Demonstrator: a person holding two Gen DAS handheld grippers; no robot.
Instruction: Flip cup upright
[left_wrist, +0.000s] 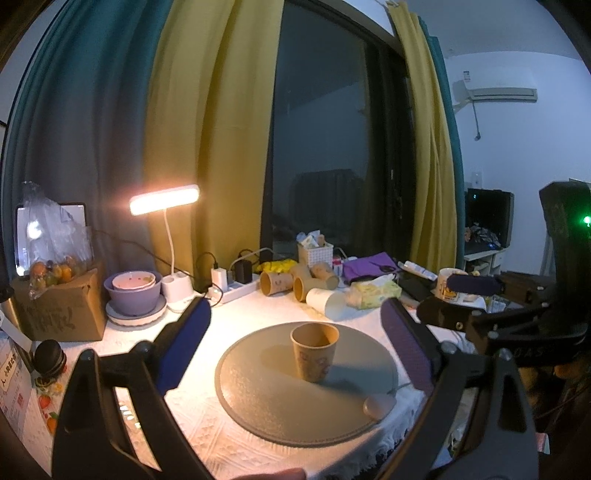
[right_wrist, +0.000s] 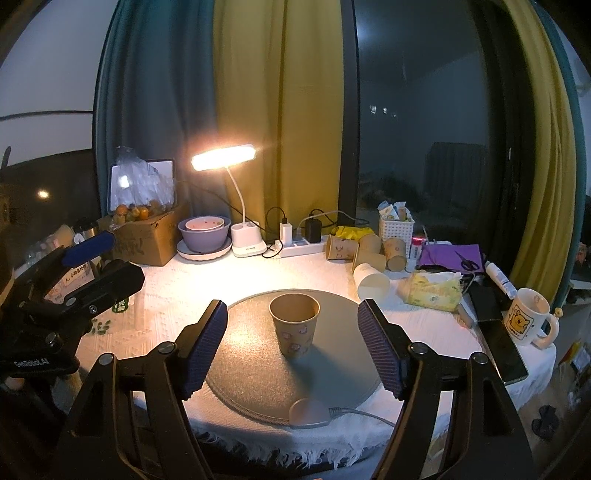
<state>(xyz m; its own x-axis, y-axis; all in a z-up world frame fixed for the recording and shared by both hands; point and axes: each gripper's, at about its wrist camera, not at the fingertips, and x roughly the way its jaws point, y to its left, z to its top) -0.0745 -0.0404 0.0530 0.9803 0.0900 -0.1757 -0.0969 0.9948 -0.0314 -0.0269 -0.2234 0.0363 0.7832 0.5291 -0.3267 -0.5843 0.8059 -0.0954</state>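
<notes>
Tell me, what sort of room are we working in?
Most likely a lived-in bedroom or dorm room at night: a cluttered table by a curtained window, with a desk lamp, a power strip and a wall air conditioner.

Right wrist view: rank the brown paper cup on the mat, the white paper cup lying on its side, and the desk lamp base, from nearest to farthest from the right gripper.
From the right gripper:
1. Brown paper cup, upright on the round grey mat, straight ahead between the fingers.
2. White paper cup, lying on its side, past the mat to the right.
3. Desk lamp base, at the back left by the curtain.
</notes>
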